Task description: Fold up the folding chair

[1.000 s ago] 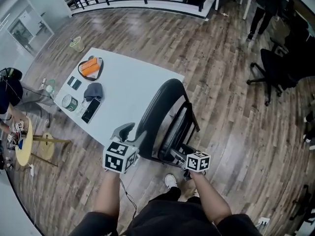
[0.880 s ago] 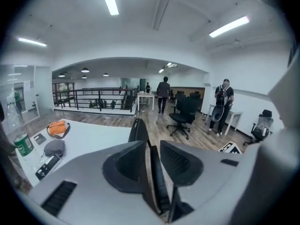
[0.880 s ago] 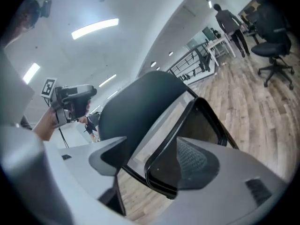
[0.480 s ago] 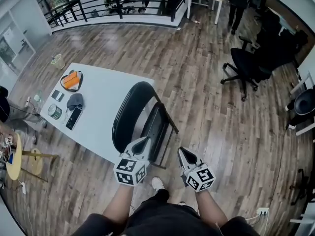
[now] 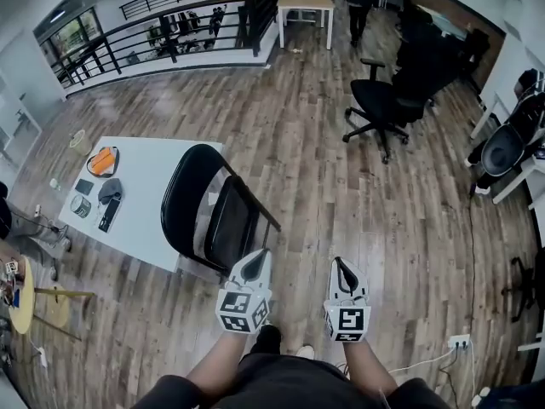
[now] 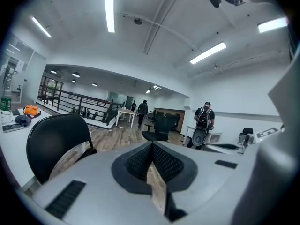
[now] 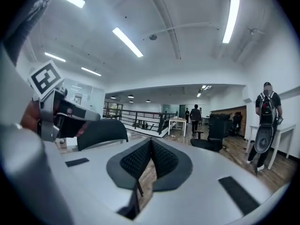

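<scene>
Both arms have pulled back from the folding chair (image 5: 211,216) since the earlier frame, when the grippers were at its frame and seat, and the view has swung so that the chair now lies up and to the left of them. The left hand-held gripper (image 5: 255,261) is clenched with nothing in it: in its own view the two ribbed pads (image 6: 140,159) meet along a single seam, with only floorboards showing past them. The right hand-held gripper (image 5: 341,267) is likewise clenched and empty, its pads pressed together, having closed within the last moment. Both point nearly level, side by side, and are clear of the chair. The chair stands on the wooden floor (image 5: 341,194) with its dark seat swung up close to the rounded black backrest, so it looks folded nearly flat. It sits just beside the near edge of the white counter (image 5: 149,228); whether it leans on that edge cannot be told. On the far-left part of the counter lie an orange object (image 5: 101,160), a small can (image 5: 81,205) and a phone (image 5: 108,215). A black office chair (image 5: 379,105) stands well apart on the floor.
</scene>
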### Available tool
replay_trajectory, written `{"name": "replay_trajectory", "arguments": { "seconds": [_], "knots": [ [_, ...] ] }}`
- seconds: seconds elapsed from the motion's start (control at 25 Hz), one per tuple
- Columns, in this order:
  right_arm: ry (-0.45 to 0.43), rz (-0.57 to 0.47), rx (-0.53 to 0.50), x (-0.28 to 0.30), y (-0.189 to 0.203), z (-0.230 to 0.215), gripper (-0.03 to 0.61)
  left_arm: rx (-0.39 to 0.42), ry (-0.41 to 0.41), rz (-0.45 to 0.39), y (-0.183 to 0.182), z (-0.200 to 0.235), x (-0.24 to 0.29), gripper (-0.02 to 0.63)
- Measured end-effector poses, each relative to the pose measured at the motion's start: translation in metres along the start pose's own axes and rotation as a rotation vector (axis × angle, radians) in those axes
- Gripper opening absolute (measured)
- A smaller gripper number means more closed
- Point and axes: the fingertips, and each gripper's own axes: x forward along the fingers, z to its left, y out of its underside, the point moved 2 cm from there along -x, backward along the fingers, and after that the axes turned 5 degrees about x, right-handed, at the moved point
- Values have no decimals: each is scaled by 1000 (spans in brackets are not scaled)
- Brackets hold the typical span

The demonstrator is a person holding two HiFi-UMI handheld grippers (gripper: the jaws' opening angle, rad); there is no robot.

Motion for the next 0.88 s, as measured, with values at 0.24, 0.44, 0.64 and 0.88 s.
{"name": "replay_trajectory", "arguments": {
  "seconds": [0.24, 0.44, 0.64, 0.88],
  "knots": [
    [46, -43, 29, -85, -11, -33, 14, 35, 37, -20, 10, -75, -35, 5],
    [63, -66, 22, -136, -15, -42, 14, 82, 33, -26, 16, -111, -63, 5],
    [70, -56, 5, -165, -14, -39, 14, 85, 49, -19, 21, -137, -84, 5],
    [82, -60, 17, -181, -10, -27, 14, 99, 63, -15, 25, -140, -101, 5]
  ]
}}
